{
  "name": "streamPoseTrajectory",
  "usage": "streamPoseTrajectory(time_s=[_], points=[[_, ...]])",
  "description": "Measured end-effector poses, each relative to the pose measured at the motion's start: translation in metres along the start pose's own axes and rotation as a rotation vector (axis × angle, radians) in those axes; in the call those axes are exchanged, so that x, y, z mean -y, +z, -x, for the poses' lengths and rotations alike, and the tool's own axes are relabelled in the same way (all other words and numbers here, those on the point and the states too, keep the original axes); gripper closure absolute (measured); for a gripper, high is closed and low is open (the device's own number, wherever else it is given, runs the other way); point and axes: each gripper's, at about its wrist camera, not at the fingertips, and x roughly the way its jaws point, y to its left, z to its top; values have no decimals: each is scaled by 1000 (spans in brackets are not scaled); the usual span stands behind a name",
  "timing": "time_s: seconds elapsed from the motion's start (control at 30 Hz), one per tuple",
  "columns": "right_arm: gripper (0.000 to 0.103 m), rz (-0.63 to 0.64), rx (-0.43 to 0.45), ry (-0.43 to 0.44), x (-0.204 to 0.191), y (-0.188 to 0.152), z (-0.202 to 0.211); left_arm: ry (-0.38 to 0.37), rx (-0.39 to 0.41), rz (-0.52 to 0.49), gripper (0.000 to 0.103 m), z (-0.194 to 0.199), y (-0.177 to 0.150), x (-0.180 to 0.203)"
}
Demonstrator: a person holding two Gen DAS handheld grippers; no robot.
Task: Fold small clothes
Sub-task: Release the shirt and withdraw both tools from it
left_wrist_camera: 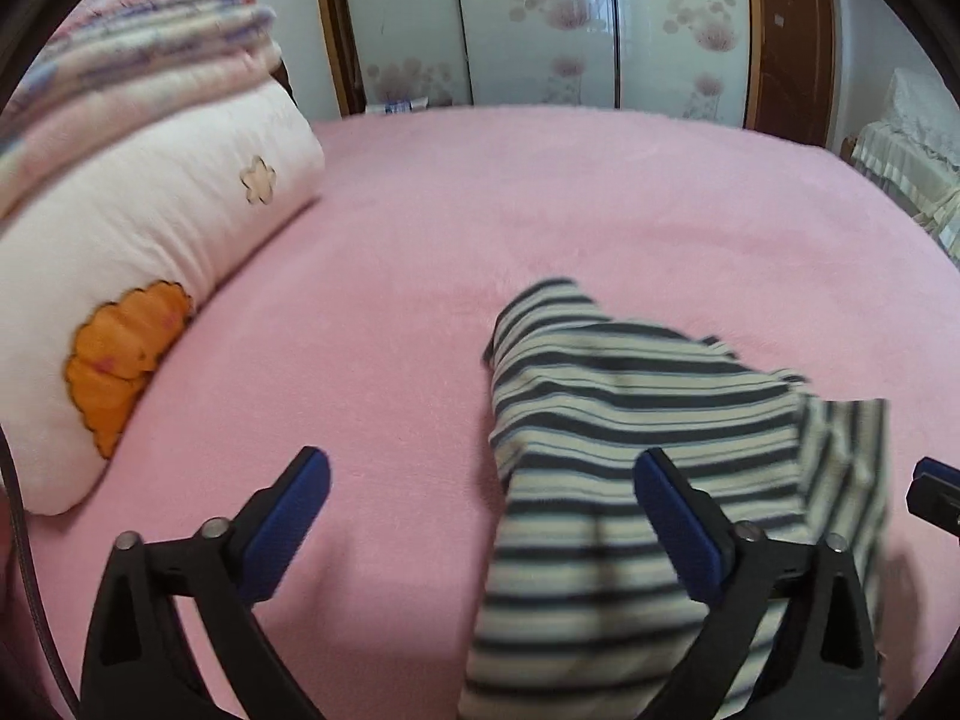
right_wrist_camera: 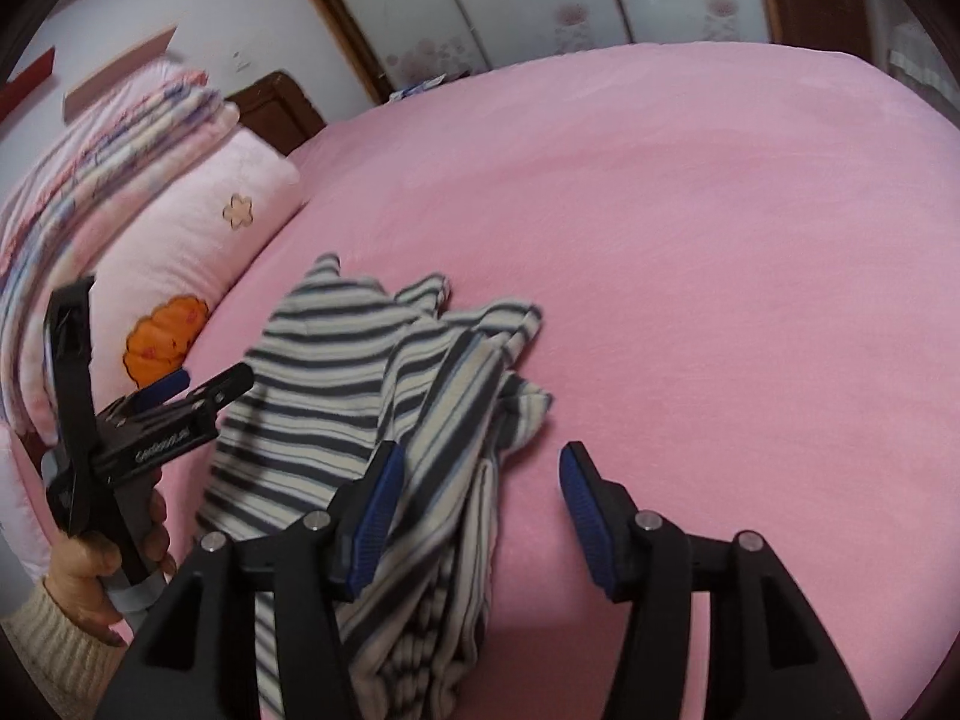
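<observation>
Striped shirt (left_wrist_camera: 630,420) lies crumpled on the bed (left_wrist_camera: 420,240) at your one o'clock; left claw (left_wrist_camera: 480,516) and right claw (right_wrist_camera: 477,510) gape apart, empty, ready to regrip.

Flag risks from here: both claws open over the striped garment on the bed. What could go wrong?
1. The striped garment lies bunched, with layers overlapping; a grasp now may pinch several layers and lock in a crooked fold.
2. The left claw has only one finger over the cloth, the other over the bare pink bed cover; closing here may snag the cover.
3. The right claw sits similarly, straddling the cloth's edge, so its grip may be shallow and slip.
</observation>
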Motion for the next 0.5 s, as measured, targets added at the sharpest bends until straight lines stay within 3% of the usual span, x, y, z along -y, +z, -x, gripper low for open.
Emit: streamPoseTrajectory(time_s=[0.2, 0.5], points=[[49, 130, 6, 4, -25, -20, 21, -57, -63, 1, 1, 32, -38, 15], [56, 178, -123, -9, -39, -73, 23, -52, -137, -52, 1, 73, -104, 39]])
